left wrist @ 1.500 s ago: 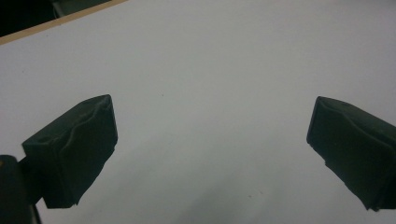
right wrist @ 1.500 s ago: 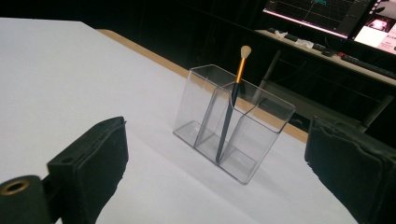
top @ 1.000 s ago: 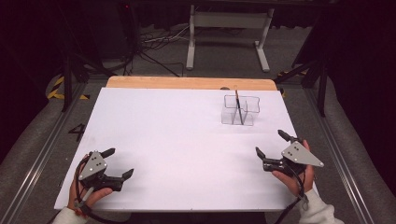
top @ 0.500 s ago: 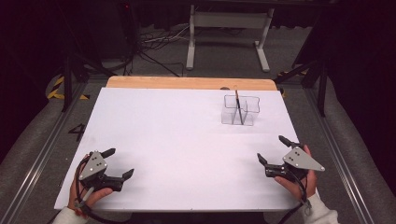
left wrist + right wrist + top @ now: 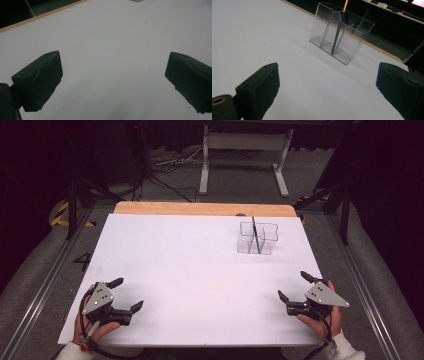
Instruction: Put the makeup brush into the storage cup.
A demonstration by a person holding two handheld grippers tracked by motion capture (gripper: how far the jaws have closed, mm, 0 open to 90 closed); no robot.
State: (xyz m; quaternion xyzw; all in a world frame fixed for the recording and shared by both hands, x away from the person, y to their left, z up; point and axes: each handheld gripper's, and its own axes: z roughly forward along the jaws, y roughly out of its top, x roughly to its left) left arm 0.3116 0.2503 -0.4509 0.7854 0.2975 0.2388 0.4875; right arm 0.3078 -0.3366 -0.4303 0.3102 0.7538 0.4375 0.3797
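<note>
High view: a person's two hands rest at the near edge of a white table [image 5: 200, 265]. The left gripper [image 5: 126, 295] sits at the near left, its fingers released and spread, with nothing between them. The right gripper [image 5: 296, 287] sits at the near right, fingers likewise released and empty. Well ahead of the right gripper's fingers, toward the far side of the table, stands a clear holder [image 5: 256, 238] with several compartments; a thin pencil [image 5: 255, 232] stands nearly upright in it.

Left gripper view: the two black fingers [image 5: 40, 80] stand wide apart over bare table surface. Nothing lies between them or just ahead of them.

Right gripper view: the fingers [image 5: 260, 87] are spread wide, and the clear holder [image 5: 352, 37] appears ahead, between the two fingers and well apart from them. The pencil [image 5: 337, 35], dark with an orange upper end, leans slightly in the middle compartment, its top rising above the rim.

Judgement: the work looks to be about the pencil. To do it well, the right gripper should come in above the holder's rim, close on the exposed upper end, and lift straight up so the light holder does not tip.
</note>
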